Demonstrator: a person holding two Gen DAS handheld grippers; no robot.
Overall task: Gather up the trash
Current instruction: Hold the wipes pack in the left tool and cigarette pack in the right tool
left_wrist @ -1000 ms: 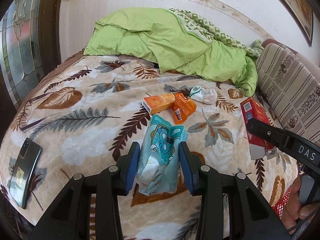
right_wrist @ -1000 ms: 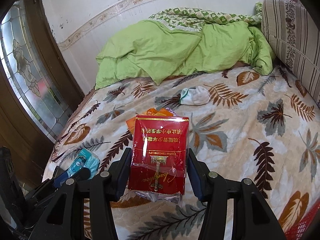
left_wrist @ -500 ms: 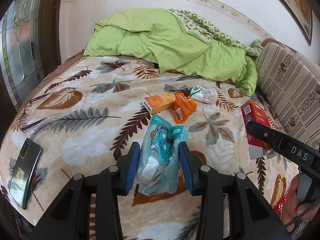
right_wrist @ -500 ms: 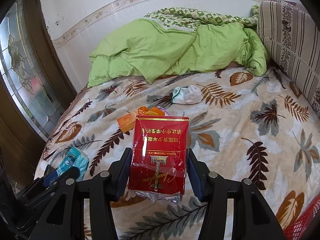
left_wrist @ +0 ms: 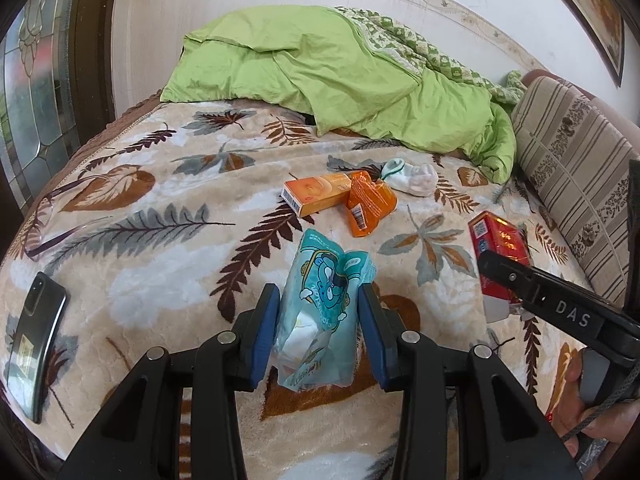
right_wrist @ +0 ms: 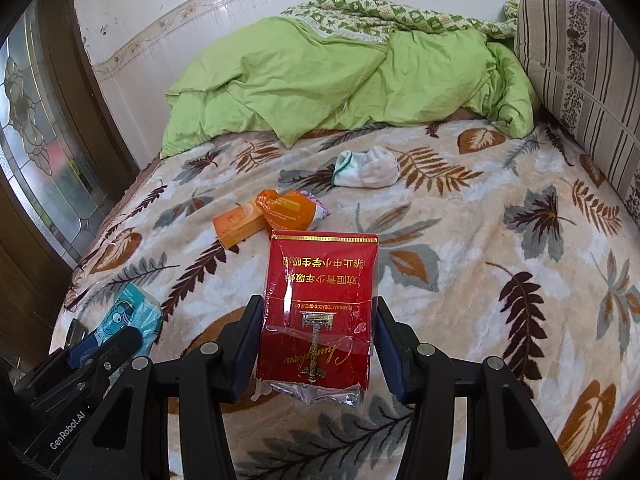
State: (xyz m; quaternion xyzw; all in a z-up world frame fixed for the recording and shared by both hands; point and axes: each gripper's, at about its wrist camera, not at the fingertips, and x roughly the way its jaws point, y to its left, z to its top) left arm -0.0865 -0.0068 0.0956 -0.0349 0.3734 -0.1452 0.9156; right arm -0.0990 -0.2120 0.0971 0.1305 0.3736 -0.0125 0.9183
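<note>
Your left gripper (left_wrist: 318, 334) pinches a blue tissue pack (left_wrist: 322, 312), and white tissue shows inside it. Your right gripper (right_wrist: 318, 336) pinches a red cigarette pack (right_wrist: 320, 304) in torn clear wrap. Both are held up over the leafy blanket (right_wrist: 480, 260). Farther off lie an orange box (left_wrist: 316, 194) and an orange wrapper (left_wrist: 370, 208), touching. A white sock (right_wrist: 368, 168) lies beyond them.

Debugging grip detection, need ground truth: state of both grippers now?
Left gripper: closed on the blue tissue pack.
Right gripper: closed on the red cigarette pack.
</note>
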